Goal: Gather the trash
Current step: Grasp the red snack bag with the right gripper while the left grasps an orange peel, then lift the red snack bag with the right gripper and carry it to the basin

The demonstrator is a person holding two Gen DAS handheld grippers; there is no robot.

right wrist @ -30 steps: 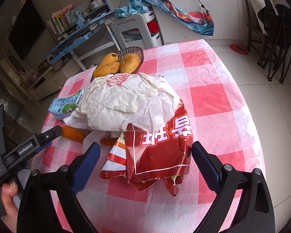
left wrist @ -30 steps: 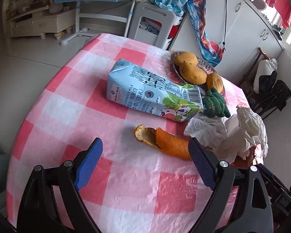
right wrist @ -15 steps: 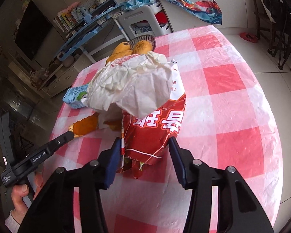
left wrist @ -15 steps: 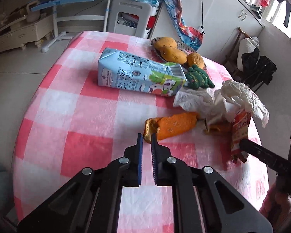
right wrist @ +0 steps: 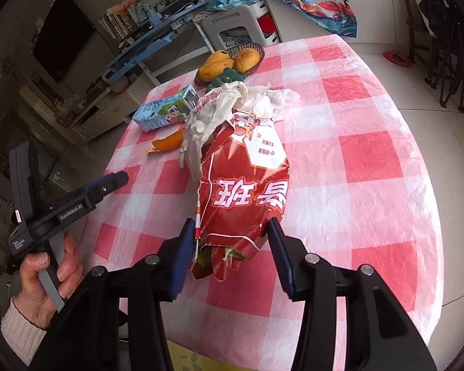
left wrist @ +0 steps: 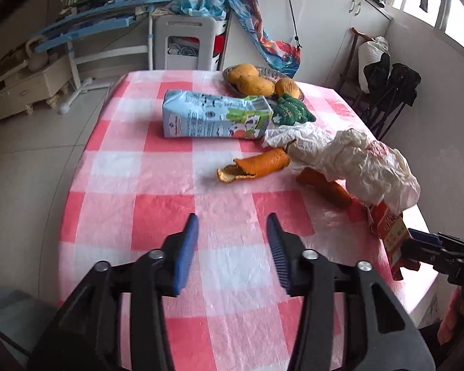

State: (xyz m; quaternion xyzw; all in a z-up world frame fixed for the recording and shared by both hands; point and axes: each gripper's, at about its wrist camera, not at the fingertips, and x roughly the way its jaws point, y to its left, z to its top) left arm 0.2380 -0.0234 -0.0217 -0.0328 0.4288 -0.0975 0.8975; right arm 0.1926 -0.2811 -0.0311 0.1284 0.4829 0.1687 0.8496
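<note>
Trash sits toward the right edge of your table (left wrist: 157,222), under its pink checked cloth: a red snack bag (right wrist: 244,191) stuffed with crumpled paper (left wrist: 355,160), orange peel (left wrist: 256,167) beside it, a milk carton (left wrist: 213,117) behind, and a fruit basket (right wrist: 256,50) at the far edge. Your right gripper (right wrist: 229,253) is clamped on the bag's lower end. Your left gripper (left wrist: 232,247) has just been opening, with nothing between its jaws. Only the right view shows your hand (right wrist: 46,281), a dark screen and bookshelves; only the left shows white cupboards and windows.
</note>
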